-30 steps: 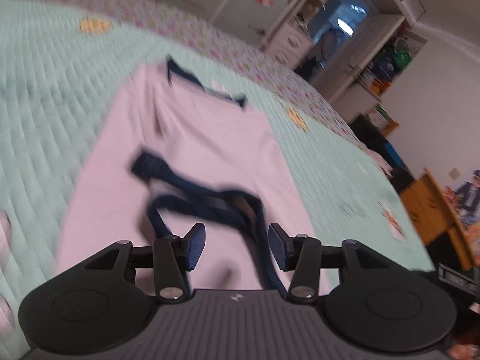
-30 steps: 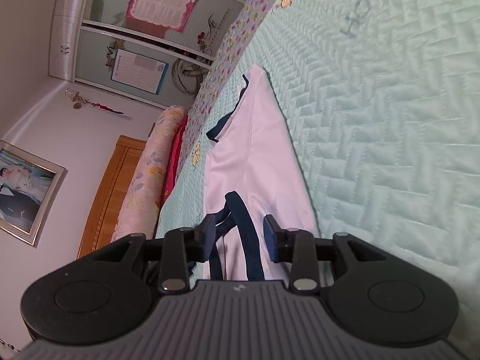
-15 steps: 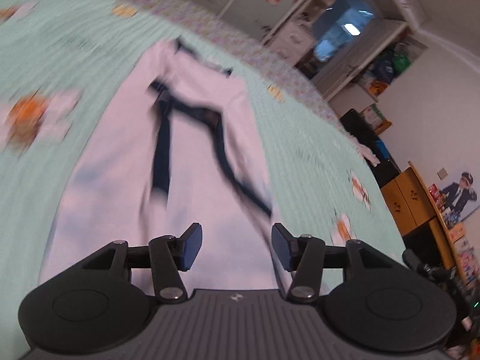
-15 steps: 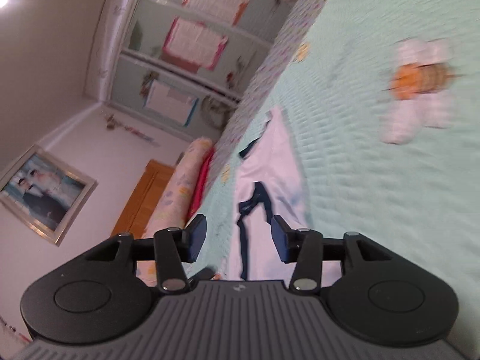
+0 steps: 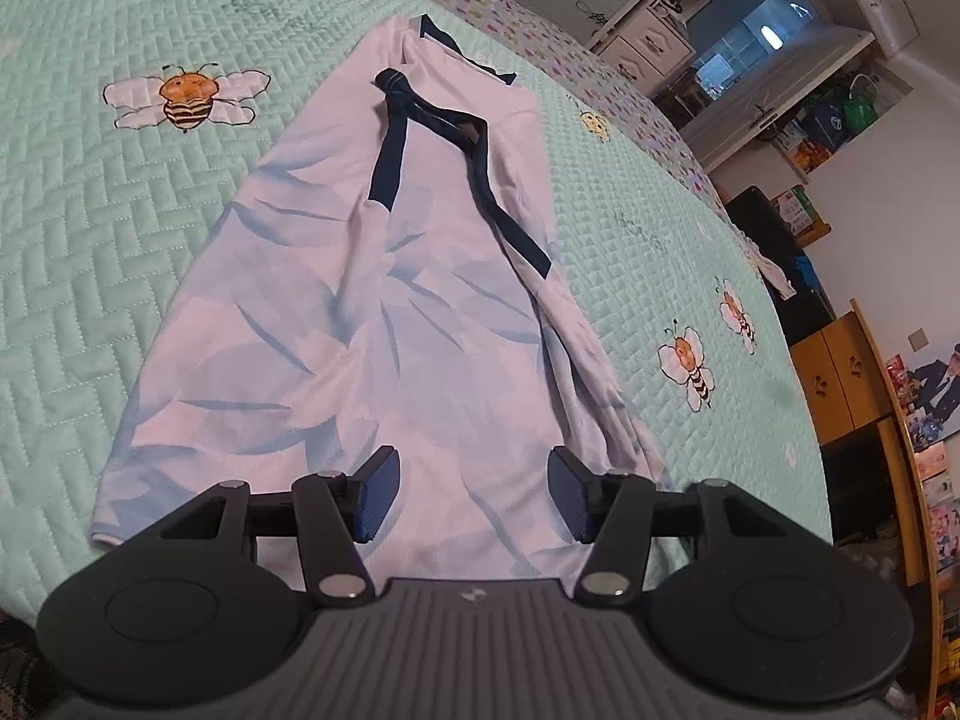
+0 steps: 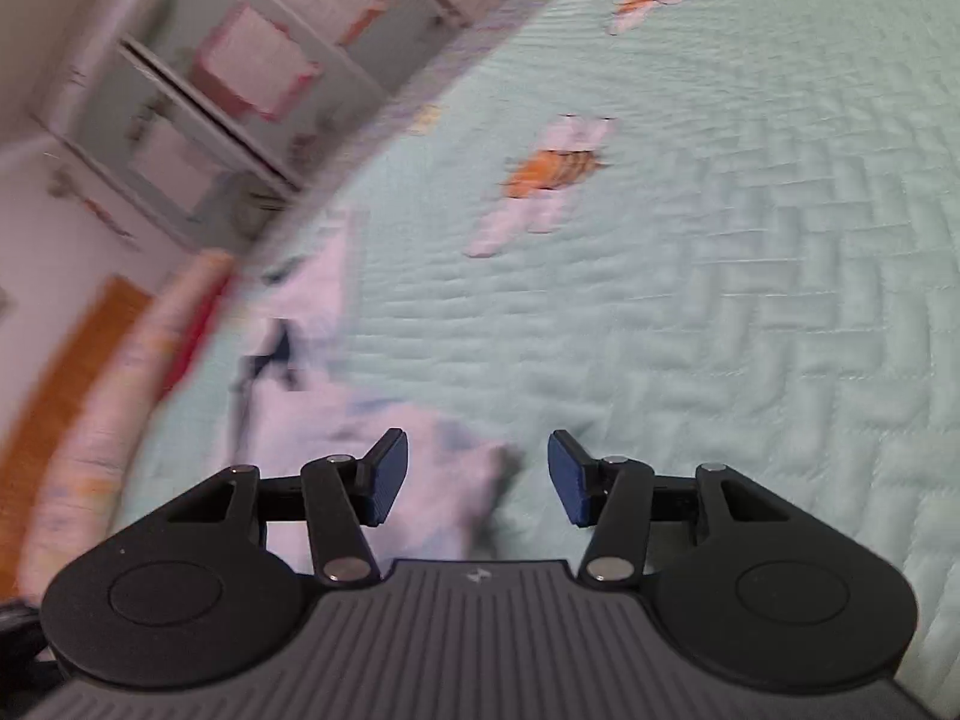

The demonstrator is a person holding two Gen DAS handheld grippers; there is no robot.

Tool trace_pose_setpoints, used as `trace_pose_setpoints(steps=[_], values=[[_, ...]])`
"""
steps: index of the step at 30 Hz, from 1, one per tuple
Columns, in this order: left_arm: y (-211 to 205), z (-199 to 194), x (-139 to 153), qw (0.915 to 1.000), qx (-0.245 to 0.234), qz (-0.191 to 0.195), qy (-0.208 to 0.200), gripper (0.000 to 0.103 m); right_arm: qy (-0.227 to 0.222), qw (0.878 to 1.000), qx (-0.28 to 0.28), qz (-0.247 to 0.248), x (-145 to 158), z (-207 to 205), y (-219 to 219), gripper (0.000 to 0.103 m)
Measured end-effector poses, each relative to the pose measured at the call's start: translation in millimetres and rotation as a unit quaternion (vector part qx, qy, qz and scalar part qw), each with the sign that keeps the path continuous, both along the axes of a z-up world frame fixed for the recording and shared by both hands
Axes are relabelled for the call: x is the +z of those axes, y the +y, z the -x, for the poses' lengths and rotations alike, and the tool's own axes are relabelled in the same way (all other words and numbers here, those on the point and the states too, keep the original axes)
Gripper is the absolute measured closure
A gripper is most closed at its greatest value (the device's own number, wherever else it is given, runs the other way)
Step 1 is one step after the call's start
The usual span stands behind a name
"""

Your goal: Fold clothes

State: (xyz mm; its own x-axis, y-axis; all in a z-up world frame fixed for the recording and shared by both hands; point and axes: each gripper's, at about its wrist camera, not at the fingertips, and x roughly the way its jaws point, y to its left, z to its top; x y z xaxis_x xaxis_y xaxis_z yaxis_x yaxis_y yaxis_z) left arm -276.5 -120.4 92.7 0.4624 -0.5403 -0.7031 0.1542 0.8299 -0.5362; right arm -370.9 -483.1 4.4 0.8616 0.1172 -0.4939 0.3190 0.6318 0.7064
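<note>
The shirt (image 5: pixel 384 324) lies flat on the green quilted bedspread (image 5: pixel 120 228), folded into a long narrow strip that runs from the hem at 6 o'clock up to the collar (image 5: pixel 462 57) at 12 o'clock in the left wrist view. It is pale with a faint blue leaf print, and both sleeves are folded inward over the body, their dark blue bands (image 5: pixel 432 138) meeting in an inverted V near the collar. The left gripper (image 5: pixel 471 492) hangs over the hem end, its jaws wide apart with nothing between them; whether it touches the cloth cannot be told. A bee print (image 5: pixel 186 99) sits on the bedspread at 10 o'clock of the shirt, and two more (image 5: pixel 690 366) lie at 3 o'clock.

The right wrist view is blurred. The right gripper (image 6: pixel 477 477) has its jaws spread and empty, with a corner of the shirt (image 6: pixel 438 480) just under the left finger (image 6: pixel 384 480) and the rest trailing off toward 10 o'clock. A bee print (image 6: pixel 552 174) lies at 12 o'clock, and a pillow (image 6: pixel 114 372) lies along the bed's edge at 9 o'clock.
</note>
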Motion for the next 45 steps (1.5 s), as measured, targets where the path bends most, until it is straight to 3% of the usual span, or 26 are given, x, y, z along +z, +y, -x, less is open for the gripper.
trace_pose_setpoints(steps=[7, 10, 12, 13, 16, 19, 22, 25, 28, 33, 40, 45], values=[[-7, -2, -13, 0.9997, 0.007, -0.012, 0.019, 0.044, -0.016, 0.999, 0.035, -0.004, -16, -12, -1, 0.053], [-10, -6, -19, 0.9996, 0.008, -0.010, 0.026, 0.044, -0.005, 0.999, 0.042, 0.014, -16, -13, 2, 0.070], [-9, -7, -22, 0.9995, 0.009, -0.005, 0.031, 0.044, 0.003, 0.999, 0.044, 0.018, -17, -12, 2, 0.087], [-8, -7, -24, 0.9994, 0.011, -0.002, 0.033, 0.044, 0.004, 0.999, 0.043, 0.017, -17, -11, 2, 0.102], [1, -5, -26, 0.9992, 0.017, 0.008, 0.036, 0.044, -0.009, 0.999, 0.039, 0.012, -6, -4, 7, 0.102], [15, -4, -26, 0.9989, 0.029, 0.011, 0.036, 0.044, -0.052, 0.996, 0.060, 0.033, 28, 2, 29, 0.102], [32, -7, -24, 0.9983, 0.045, 0.018, 0.033, 0.044, -0.090, 0.986, 0.123, 0.075, 66, -1, 71, 0.102], [48, -10, -22, 0.9973, 0.059, 0.036, 0.024, 0.044, -0.098, 0.969, 0.197, 0.113, 83, -13, 120, 0.102], [59, -15, -24, 0.9963, 0.067, 0.048, 0.021, 0.043, -0.070, 0.954, 0.254, 0.143, 72, -25, 161, 0.102], [52, -35, -30, 0.9954, 0.042, 0.083, 0.022, 0.042, -0.022, 0.943, 0.295, 0.156, 44, -29, 191, 0.102], [3, -93, -43, 0.9944, 0.009, 0.102, 0.028, 0.042, -0.034, 0.949, 0.285, 0.129, 52, -22, 172, 0.102], [-36, -129, -43, 0.9981, -0.006, 0.060, 0.011, 0.042, -0.050, 0.952, 0.284, 0.105, 58, -23, 161, 0.102]])
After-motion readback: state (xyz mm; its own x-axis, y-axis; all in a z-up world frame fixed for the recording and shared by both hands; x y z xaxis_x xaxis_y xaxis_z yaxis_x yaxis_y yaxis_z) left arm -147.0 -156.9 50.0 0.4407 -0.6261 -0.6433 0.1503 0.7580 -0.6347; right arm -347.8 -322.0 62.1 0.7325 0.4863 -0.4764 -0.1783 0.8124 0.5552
